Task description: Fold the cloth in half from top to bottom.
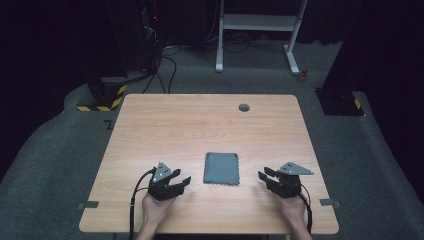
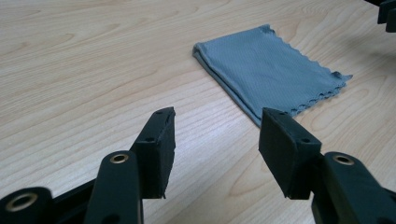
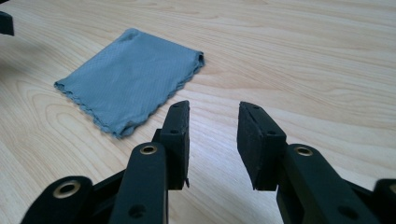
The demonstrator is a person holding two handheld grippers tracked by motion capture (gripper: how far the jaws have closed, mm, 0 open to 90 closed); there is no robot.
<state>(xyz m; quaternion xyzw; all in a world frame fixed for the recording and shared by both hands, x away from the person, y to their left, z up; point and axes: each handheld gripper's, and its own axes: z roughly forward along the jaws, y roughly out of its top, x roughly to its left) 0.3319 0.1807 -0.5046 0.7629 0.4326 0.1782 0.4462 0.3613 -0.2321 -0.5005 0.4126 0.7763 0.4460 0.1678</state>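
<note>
Between my two grippers, the folded grey cloth (image 1: 221, 168) lies flat on the tabletop (image 1: 165, 125); left gripper (image 1: 181, 178) and right gripper (image 1: 264, 175) flank it, both open and empty, about equally near.

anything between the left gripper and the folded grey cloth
Nothing: in the left gripper view, bare wooden table lies between the open left gripper and the folded grey cloth; the high view agrees.
</note>
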